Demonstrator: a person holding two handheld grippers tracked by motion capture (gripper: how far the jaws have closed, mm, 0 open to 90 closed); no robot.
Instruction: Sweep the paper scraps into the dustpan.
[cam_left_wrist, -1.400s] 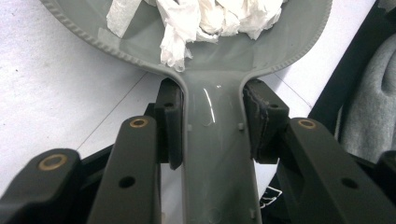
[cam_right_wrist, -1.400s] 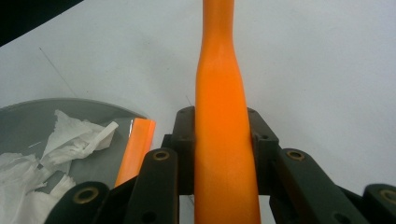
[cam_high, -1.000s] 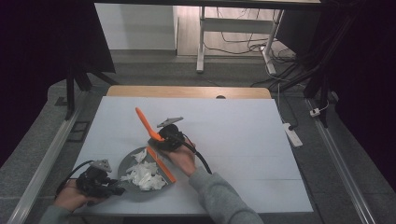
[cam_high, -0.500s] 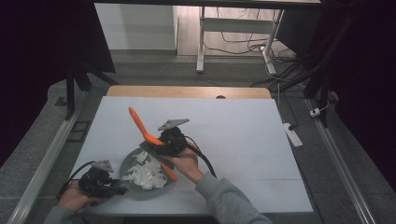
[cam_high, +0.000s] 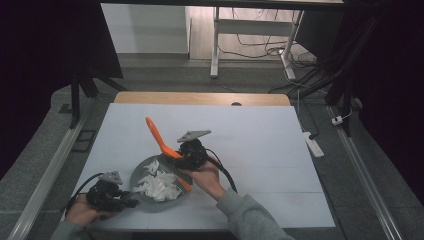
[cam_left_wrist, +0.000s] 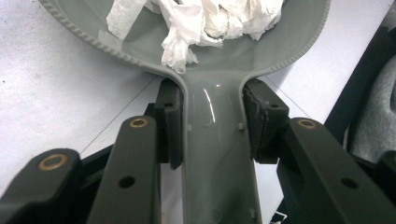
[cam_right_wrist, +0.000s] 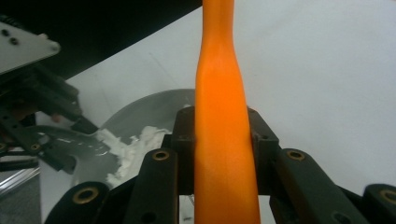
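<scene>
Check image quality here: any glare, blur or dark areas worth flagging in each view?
High view: the table is evenly lit, surroundings nearly black, detail small. Left gripper view: sharp, with a small glare streak on the grey pan handle. Right gripper view: the orange spatula is soft up close, the dark background top left unreadable.

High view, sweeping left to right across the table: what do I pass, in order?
left gripper holding the grey pan's handle → white paper scraps in the grey pan → right gripper holding the orange tool → power strip on the floor past the table's right edge.
</scene>
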